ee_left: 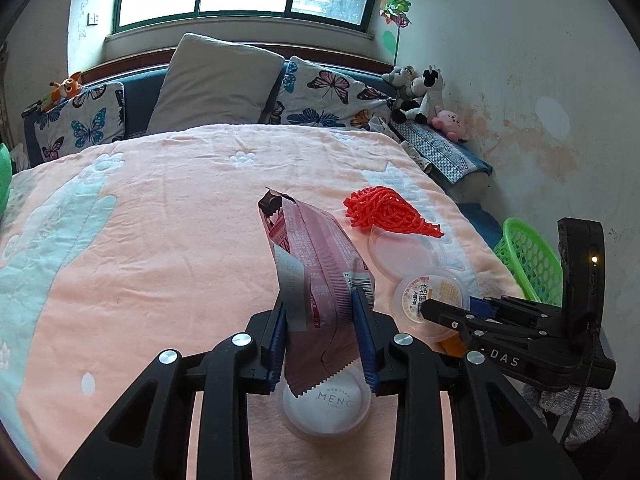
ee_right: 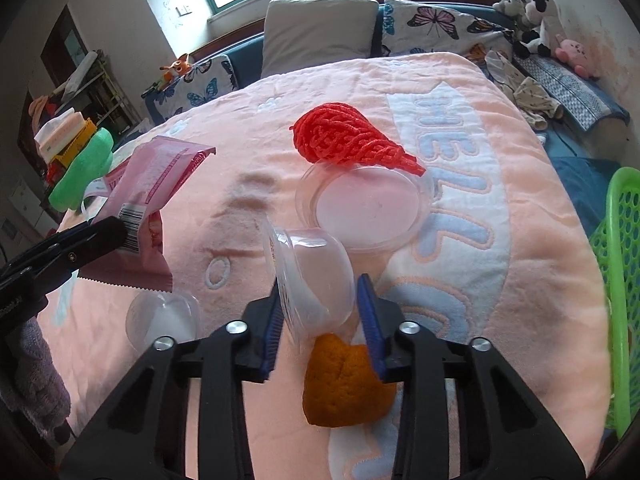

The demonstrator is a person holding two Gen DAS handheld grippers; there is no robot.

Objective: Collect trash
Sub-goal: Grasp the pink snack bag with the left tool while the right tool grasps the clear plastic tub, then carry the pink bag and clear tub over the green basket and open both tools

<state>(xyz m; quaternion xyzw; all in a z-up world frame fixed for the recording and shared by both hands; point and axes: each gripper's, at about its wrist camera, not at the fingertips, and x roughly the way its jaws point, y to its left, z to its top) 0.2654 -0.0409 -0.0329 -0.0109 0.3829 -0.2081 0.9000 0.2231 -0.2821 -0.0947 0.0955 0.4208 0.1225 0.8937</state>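
My left gripper (ee_left: pixel 320 300) is shut on a pink snack wrapper (ee_left: pixel 316 256) and holds it above the pink bedspread (ee_left: pixel 160 220); the wrapper also shows in the right wrist view (ee_right: pixel 148 192). My right gripper (ee_right: pixel 320 292) is closed around a clear plastic cup (ee_right: pixel 312 276), tilted on its side; the cup also shows in the left wrist view (ee_left: pixel 430 300). A red foam fruit net (ee_right: pixel 348 140), a clear round lid (ee_right: pixel 364 208), an orange peel (ee_right: pixel 344 380) and a small clear cup (ee_right: pixel 164 320) lie on the bed.
A green plastic basket (ee_right: pixel 620 280) stands at the bed's right edge, also in the left wrist view (ee_left: pixel 528 260). Pillows (ee_left: pixel 216 80) and plush toys (ee_left: pixel 424 96) line the headboard. A green object (ee_right: pixel 80 168) and a cluttered shelf are at the left.
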